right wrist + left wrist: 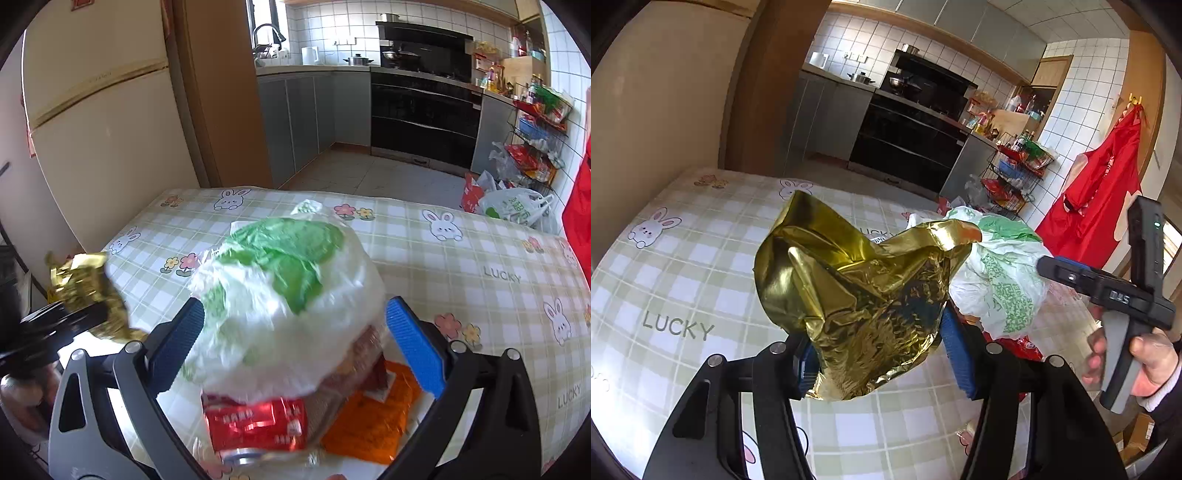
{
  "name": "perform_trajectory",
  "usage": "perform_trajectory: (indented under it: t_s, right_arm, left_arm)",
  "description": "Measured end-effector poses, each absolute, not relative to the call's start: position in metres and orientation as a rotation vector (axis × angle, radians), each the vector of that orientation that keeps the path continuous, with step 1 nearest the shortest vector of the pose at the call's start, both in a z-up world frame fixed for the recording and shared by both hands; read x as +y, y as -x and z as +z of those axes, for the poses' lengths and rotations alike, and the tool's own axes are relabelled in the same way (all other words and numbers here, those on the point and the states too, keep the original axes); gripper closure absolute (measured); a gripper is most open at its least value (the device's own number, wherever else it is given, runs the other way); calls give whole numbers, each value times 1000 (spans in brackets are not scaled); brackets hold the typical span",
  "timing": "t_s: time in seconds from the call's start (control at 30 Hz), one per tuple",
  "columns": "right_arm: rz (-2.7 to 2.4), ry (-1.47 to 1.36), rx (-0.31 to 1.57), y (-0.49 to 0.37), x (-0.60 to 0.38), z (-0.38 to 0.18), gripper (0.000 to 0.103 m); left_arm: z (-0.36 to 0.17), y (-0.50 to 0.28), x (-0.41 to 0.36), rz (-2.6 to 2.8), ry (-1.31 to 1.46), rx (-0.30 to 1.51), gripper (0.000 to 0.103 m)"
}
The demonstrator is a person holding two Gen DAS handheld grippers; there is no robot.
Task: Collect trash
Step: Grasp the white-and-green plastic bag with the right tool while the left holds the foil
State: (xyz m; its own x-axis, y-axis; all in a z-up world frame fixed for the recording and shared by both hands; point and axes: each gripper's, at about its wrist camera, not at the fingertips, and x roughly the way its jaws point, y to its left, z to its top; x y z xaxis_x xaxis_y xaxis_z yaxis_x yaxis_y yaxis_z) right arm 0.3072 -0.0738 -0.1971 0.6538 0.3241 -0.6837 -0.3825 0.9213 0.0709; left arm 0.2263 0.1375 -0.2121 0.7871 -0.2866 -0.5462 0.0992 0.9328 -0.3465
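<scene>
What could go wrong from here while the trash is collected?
The gold foil wrapper is crumpled between the left gripper jaws; slippery foil may slide out. The white and green plastic bag lies loosely between the right gripper pads, so the red can beneath might roll away.

Both views are bright with daylight and curve strongly toward dark, vignetted corners. In the left wrist view the gold foil (857, 295) is sharp and throws glare off its creases, brightest at ten o'clock. In the right wrist view the white bag (288, 306) is smeared by motion blur, and the foil at nine o'clock is blurred too. Desk (461, 258) shadows are soft.
</scene>
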Motion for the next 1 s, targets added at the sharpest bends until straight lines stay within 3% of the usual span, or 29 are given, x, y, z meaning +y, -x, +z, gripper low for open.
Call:
perform_trajectory:
  t_s: [0.17, 0.23, 0.33, 0.43, 0.6, 1.0]
  right_arm:
    - [351, 80, 853, -337, -63, -216, 6]
    - [387, 16, 881, -340, -66, -220, 27]
    - [410, -55, 892, -337, -74, -216, 45]
    - [411, -45, 857, -325, -74, -207, 56]
    - [414, 3, 801, -303, -75, -188, 63]
    - [497, -9, 622, -233, -102, -112, 64]
  left_arm:
    - [-205, -203, 148, -217, 345, 619, 46]
    - [-202, -197, 149, -220, 352, 609, 46]
    - [-196, -189, 149, -226, 344, 598, 46]
    - [-191, -189, 145, -262, 350, 613, 46]
    - [-180, -176, 137, -301, 342, 599, 46]
    - [-131, -134, 119, -296, 382, 534, 45]
